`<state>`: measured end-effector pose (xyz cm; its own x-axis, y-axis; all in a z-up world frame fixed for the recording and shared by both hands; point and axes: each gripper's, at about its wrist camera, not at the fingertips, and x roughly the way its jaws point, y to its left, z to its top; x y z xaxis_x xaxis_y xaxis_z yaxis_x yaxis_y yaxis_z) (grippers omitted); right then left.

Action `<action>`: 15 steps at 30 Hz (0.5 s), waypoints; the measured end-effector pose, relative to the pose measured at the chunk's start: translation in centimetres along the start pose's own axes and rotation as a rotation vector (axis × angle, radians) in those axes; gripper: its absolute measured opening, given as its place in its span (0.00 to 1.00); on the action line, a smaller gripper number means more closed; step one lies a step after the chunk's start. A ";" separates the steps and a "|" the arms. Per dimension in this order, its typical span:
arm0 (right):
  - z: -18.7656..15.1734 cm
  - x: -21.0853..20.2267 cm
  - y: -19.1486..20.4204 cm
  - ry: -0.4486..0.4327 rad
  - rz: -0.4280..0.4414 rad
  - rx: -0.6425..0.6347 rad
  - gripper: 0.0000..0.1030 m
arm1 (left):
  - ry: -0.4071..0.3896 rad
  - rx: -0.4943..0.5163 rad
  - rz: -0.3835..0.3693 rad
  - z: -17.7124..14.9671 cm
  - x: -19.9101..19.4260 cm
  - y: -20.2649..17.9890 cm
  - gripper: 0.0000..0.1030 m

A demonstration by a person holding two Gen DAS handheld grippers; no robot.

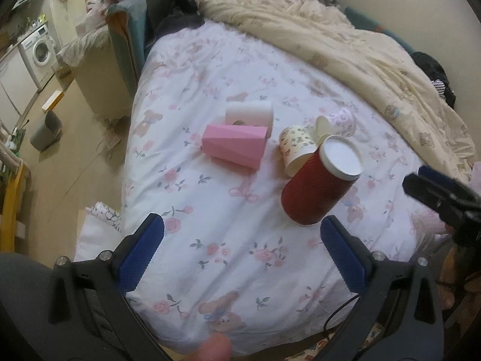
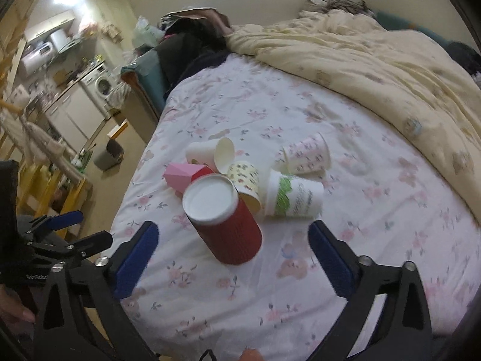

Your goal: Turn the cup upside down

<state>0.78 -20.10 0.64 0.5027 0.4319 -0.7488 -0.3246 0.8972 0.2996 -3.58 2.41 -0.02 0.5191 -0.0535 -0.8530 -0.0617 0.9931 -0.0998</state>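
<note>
Left wrist: green-print cup hidden.

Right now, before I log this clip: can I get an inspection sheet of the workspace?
Surface: floral bedsheet, soft, wrinkled.
Job's things: red ribbed cup stands base up; five other paper cups lie on their sides, among them pink cup and green-print cup.
Clutter: cream duvet bunched at the far side.
Grippers: left gripper open, empty; right gripper open, empty, near the red cup.
Cables: thin dark cable at the bed edge.
Surroundings: washing machine, grey bin.
</note>
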 end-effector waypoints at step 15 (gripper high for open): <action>-4.0 -1.4 -2.5 -0.028 -0.051 0.148 1.00 | -0.136 -0.003 0.030 -1.2 -0.7 -1.5 1.00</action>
<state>-2.29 -23.30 -1.43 0.5382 0.3861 -0.7492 -0.1775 0.9209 0.3471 -4.83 0.82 0.12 0.6280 -0.0087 -0.7782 -0.0817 0.9937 -0.0770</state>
